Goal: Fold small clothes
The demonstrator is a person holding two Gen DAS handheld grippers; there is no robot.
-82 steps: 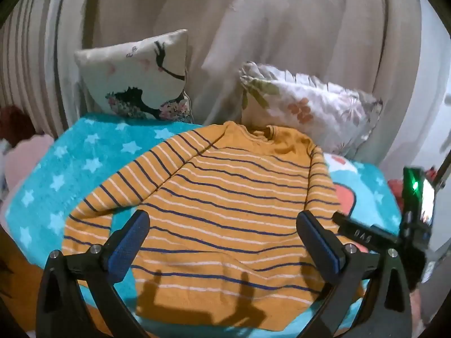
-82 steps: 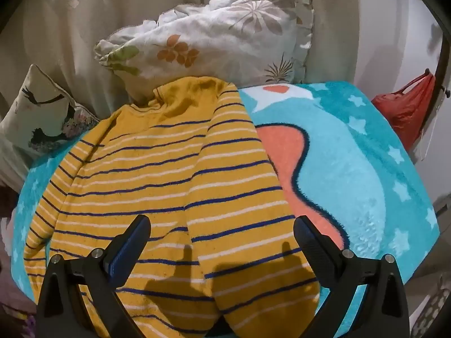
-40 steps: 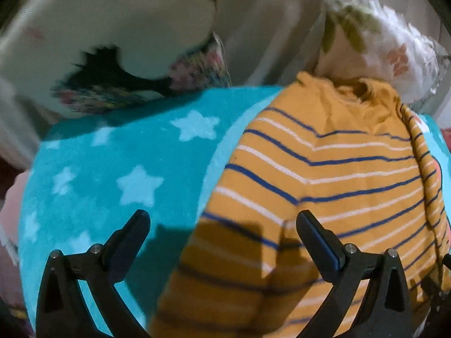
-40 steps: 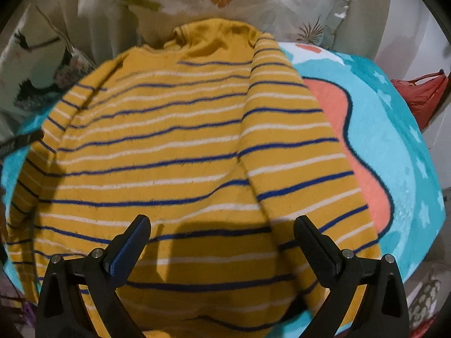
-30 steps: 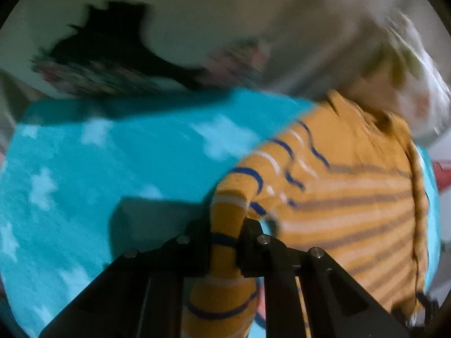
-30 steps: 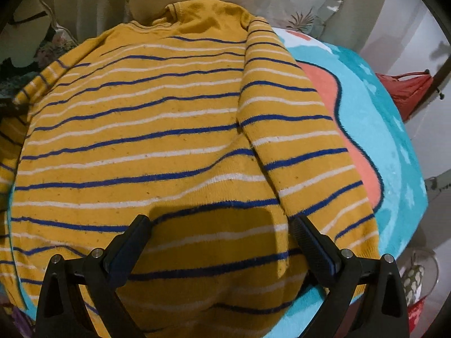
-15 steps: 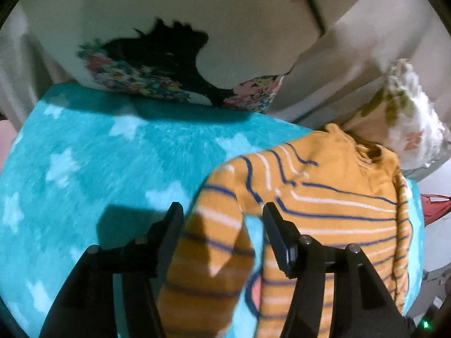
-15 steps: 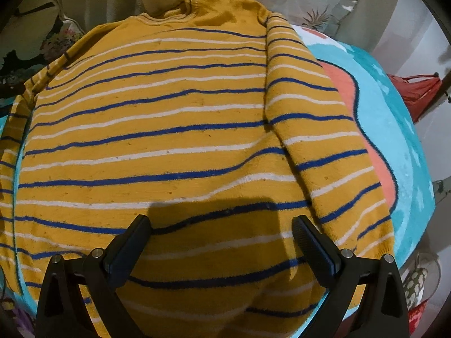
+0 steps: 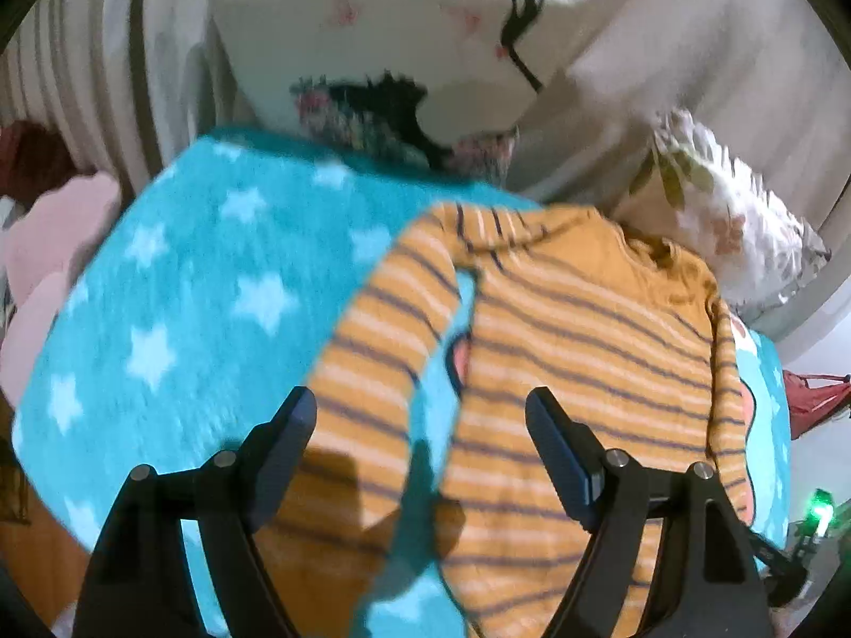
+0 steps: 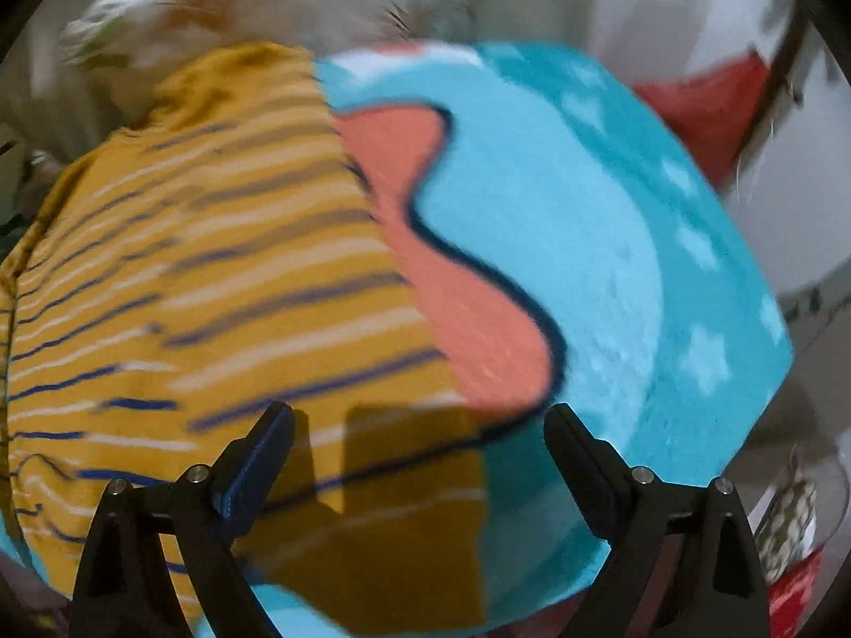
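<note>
While open, tool over sleeve

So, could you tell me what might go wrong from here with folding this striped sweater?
1. The left sleeve lies loose and angled beside the sweater, with blanket showing between them; the open left tongs hold nothing, so the fold may end up crooked.
2. The right tongs hang open over the sweater's edge and could pinch blanket along with fabric.
</note>
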